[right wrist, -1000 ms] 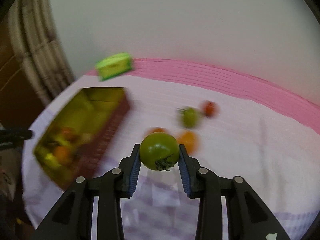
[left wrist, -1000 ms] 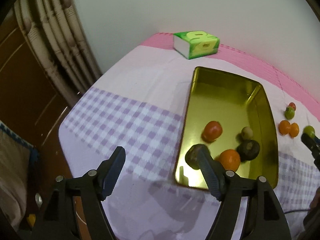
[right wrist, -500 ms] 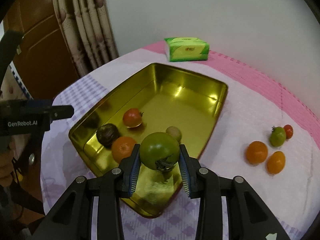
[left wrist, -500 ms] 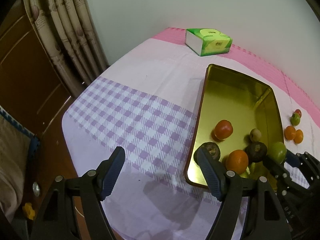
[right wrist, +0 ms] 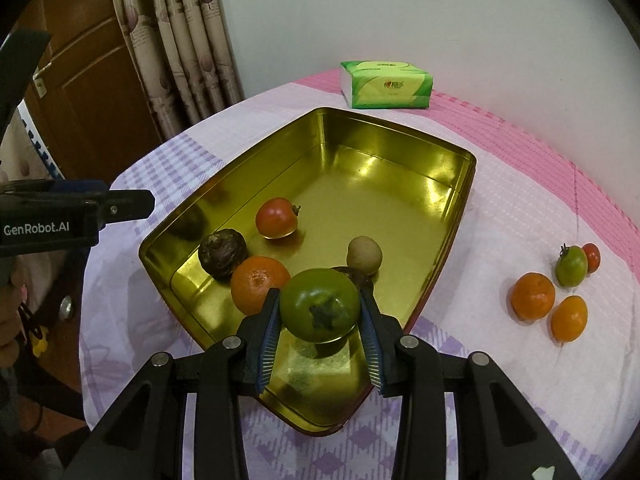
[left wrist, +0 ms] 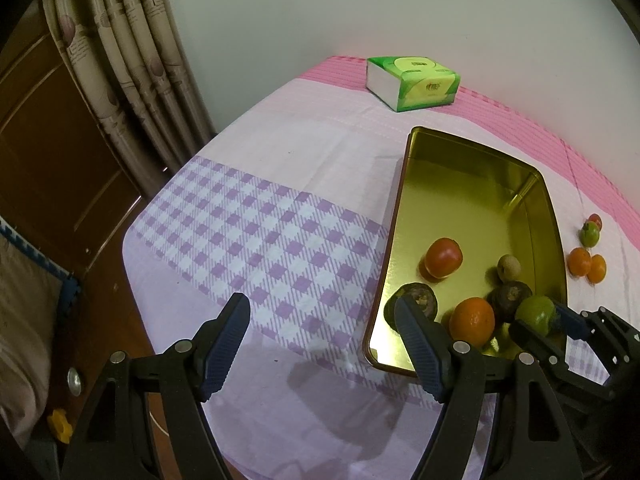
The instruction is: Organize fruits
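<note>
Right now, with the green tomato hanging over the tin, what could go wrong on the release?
The green tomato sits between the right gripper pads, just above the gold tin floor; its jaws have just been opening. Dropped, it may roll into the orange or the dark fruit close behind it. The right pad could also nudge that dark fruit.

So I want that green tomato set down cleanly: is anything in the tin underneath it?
Nothing visible: bare tin floor lies under the green tomato; the orange and a dark fruit sit close beside it.
</note>
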The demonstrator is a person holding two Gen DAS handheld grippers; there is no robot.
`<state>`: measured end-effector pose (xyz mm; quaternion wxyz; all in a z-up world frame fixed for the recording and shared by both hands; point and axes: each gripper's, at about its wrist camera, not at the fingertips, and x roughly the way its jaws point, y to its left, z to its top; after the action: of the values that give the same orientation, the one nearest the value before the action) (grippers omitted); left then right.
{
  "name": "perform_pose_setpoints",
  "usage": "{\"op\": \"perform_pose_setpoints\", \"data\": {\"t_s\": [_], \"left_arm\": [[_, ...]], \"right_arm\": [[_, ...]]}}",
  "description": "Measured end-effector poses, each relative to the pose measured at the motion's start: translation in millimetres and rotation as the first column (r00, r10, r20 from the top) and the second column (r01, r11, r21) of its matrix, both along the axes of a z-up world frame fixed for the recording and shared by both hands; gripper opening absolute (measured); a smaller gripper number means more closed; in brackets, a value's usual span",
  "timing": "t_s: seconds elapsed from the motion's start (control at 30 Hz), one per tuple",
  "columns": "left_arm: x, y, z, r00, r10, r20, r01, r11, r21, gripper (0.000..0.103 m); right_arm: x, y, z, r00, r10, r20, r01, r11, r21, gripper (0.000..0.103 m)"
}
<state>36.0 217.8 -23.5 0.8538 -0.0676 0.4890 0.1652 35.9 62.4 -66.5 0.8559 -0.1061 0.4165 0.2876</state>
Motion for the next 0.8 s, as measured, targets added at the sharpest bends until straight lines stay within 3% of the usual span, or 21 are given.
{"op": "perform_pose_setpoints", "data": {"t_s": [0.17,0.3,0.5,0.67,0.8], "left_arm": [[0.5,-1.2,-0.6,1.0,-0.007,-0.005,0.007,1.0,0.0,0.075],[0.2,-1.2,-1.4,1.0,-0.005,-0.006,0.005,1.0,-0.001,0.075],[1.0,-2.4,-1.3,1.0,-0.01,-0.006,0.01,1.0,0.005,0.075],[1.1,-1.3,-1.9,1.0,-0.007,-0.005,0.007,1.0,0.017,0.075],[2.6,0.0,-3.7,1.0,-0.003,-0.011,0.004,1.0,0.023,0.075]], "right_arm": [[-1.6,-2.5,5.3,1.0,-0.005,0.013,0.004,1.0,0.018,0.043],[-2.6,-14.4,17.1,0.999,-0.033,0.038,0.031,0.998,0.051,0.043],[9.6,-73.8,29.8,0.978,-0.192,0.082,0.187,0.98,0.063,0.045],[28.0,-124.9,7.9,0.934,-0.344,0.092,0.348,0.937,-0.03,0.046],[43.5,-149.0,-15.0,0.914,-0.402,0.049,0.404,0.913,-0.049,0.046]]}}
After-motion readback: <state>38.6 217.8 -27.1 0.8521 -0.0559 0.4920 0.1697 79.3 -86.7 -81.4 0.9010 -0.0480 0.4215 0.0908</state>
